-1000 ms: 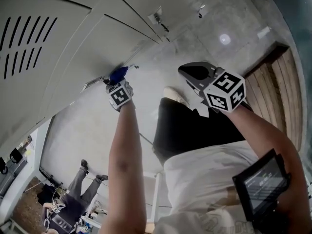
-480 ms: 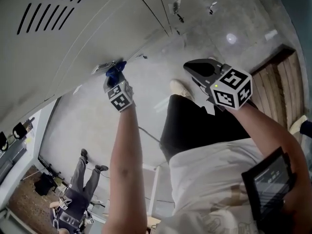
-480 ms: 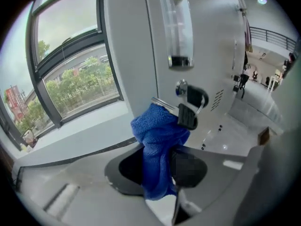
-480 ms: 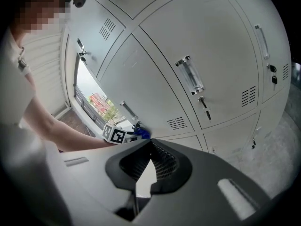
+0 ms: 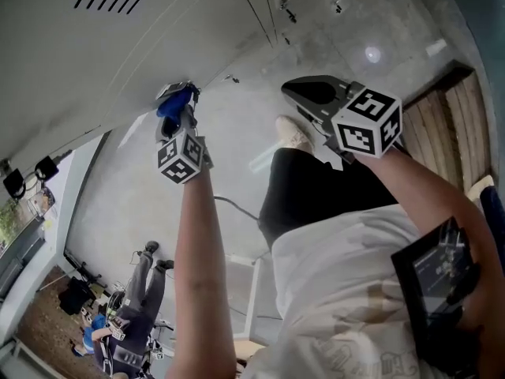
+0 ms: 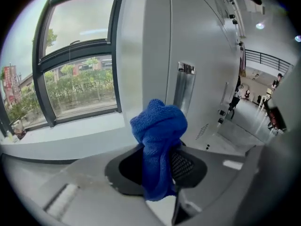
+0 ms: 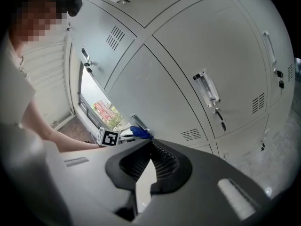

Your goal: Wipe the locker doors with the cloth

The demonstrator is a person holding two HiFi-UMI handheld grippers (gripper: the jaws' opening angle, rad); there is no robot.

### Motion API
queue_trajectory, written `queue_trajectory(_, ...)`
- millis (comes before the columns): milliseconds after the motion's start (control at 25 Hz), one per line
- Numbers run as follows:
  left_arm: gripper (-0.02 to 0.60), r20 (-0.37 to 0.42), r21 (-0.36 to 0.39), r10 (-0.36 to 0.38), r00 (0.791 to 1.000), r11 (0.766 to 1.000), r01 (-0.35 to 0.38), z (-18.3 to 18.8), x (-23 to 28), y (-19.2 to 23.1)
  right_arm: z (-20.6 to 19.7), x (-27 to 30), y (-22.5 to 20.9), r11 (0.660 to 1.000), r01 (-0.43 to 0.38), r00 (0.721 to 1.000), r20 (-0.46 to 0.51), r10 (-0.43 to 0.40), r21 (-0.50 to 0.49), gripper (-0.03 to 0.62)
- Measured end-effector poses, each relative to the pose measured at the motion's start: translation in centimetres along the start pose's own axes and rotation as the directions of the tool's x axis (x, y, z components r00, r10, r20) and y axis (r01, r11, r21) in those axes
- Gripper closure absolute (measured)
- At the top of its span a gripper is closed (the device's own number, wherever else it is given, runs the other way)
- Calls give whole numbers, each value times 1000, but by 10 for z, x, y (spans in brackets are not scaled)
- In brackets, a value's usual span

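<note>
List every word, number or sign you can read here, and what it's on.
Nothing is legible.
Screen of the black device: text too small to read.
Print on the shirt: blurred and cut off.
Red sign outside the window: blurred.
Marker cubes: black-and-white squares, no words.

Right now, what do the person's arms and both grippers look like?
The left gripper and right gripper each have a grey body, dark jaws with mesh-textured pads, and a white cube printed with black square markers. The forearms are bare, with no sleeves showing; the person wears a pale shirt.
</note>
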State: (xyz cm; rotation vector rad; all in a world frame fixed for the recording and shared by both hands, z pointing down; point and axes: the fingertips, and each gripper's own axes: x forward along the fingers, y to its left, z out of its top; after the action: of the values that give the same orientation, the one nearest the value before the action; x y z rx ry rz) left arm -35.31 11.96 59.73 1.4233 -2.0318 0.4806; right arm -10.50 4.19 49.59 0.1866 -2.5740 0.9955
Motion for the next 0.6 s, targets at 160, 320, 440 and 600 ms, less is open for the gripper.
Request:
queue_trajectory(160, 456, 41, -10, -1, 999, 1000, 2, 22, -12, 0, 12, 5, 12, 1000, -7, 1000, 20, 7, -20, 588)
queue_trajectory(320, 456, 88, 5, -34, 995, 999, 34, 45, -34, -11, 20, 1, 17, 1000, 8, 999, 49, -8, 1, 587)
queue_trajectory(440, 456, 128, 11, -57, 990, 998, 56, 69, -52, -19, 30, -2, 24, 1000, 13, 997, 79, -14, 5, 588)
queue_trajectory(600, 456, 180, 70, -64, 982, 996, 52, 102, -76, -22, 43, -6, 35, 1000, 12, 992, 125, -15, 22, 588)
